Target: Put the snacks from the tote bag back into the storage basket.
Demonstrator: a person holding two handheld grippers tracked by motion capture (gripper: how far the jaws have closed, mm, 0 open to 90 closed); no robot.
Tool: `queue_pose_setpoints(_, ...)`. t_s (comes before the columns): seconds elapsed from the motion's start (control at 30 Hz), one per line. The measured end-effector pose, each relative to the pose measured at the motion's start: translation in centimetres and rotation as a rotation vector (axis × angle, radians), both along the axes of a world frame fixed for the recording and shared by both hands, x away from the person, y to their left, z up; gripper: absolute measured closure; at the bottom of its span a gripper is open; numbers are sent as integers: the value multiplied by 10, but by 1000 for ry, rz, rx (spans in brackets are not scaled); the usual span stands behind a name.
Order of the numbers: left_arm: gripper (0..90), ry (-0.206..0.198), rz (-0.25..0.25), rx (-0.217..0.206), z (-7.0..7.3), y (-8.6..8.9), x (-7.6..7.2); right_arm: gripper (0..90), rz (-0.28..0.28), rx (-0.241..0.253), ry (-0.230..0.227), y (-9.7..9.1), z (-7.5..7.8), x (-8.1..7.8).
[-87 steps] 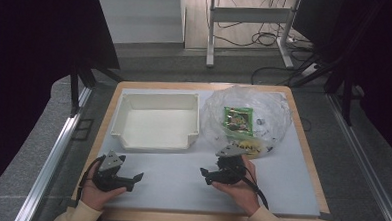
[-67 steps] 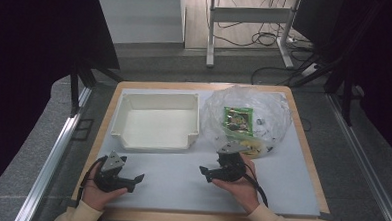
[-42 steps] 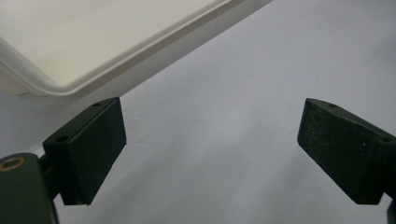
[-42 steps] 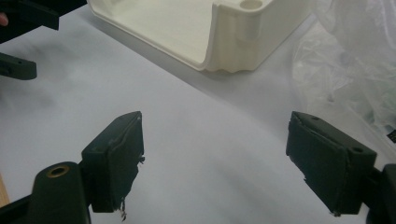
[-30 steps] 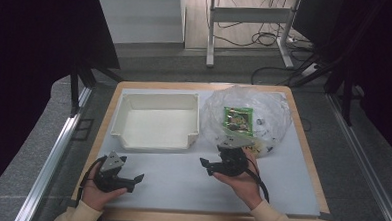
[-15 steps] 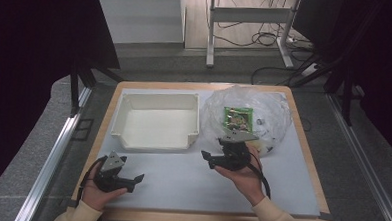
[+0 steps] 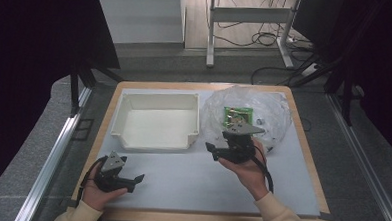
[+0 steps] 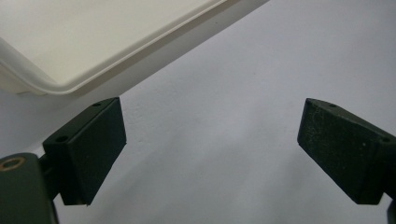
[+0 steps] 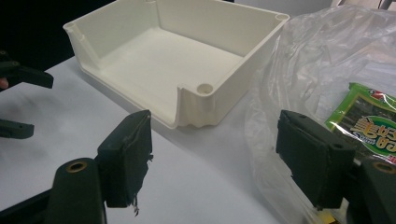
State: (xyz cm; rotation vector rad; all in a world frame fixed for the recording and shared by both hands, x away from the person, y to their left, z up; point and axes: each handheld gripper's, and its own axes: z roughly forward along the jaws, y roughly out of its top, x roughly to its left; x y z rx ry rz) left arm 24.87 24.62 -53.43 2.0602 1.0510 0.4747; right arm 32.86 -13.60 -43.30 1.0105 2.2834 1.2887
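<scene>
Gaping both tongs, white bin (image 7: 156,121) holding nothing, clear bag (image 7: 249,115) holding green packet (image 7: 238,116)

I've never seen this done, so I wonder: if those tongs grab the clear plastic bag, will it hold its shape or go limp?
Probably limp: the clear plastic bag looks thin and crumpled. It may feel slippery, given its glossy film. The green packet inside would likely slide about.

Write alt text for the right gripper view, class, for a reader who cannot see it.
The right gripper, jaws open, hovers over a white table between an empty cream tray and a clear plastic bag holding a green snack packet.
</scene>
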Motion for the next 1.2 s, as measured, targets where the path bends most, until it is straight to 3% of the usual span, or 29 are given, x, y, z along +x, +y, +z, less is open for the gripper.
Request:
queue_pose_setpoints(0.43,81,1,-6,3,0,1,0,271,4,32,16,2,9,15)
queue_pose_setpoints(0.8,81,2,0,4,-1,0,1,267,-7,13,31,-3,15,31)
queue_pose_setpoints(1.2,81,4,9,-1,-1,1,0,267,-29,41,50,-12,20,46)
